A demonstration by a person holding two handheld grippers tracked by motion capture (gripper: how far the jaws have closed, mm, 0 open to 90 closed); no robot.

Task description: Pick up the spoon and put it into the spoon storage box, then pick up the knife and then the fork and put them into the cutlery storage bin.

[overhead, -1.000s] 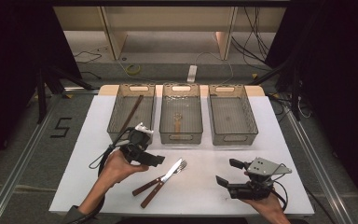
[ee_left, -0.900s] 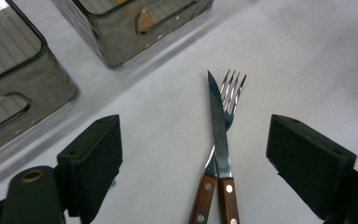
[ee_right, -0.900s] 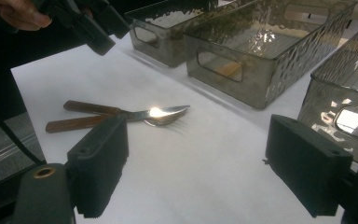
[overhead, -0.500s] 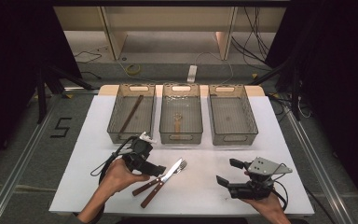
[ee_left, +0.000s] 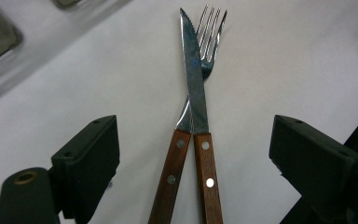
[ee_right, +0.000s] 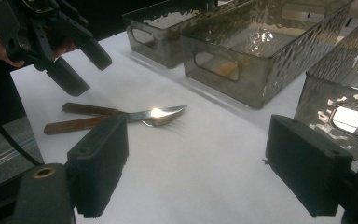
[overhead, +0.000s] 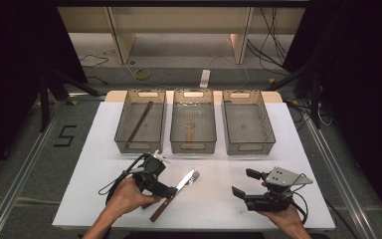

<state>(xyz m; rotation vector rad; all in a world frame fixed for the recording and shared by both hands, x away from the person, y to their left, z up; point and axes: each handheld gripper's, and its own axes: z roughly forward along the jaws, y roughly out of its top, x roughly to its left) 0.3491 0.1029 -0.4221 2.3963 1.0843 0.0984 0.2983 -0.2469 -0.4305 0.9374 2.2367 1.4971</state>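
Observation:
A knife and a fork, both with riveted wooden handles, lie crossed on the white table. The knife blade rests over the fork's neck. My left gripper is open, with one jaw on each side of the two handles and apart from them. From above, the left gripper hovers over the handle end of the knife, and the fork tines point toward the trays. My right gripper is open and empty at the front right. In its own view the right gripper faces the cutlery.
Three clear grey trays stand in a row at the back of the table. The left tray holds a long brown stick. A wooden-handled utensil lies in the middle tray. The right tray shows nothing inside.
My left gripper has come down and forward from beside the left tray to the knife and fork, and now straddles their handles. The right gripper has stayed put.

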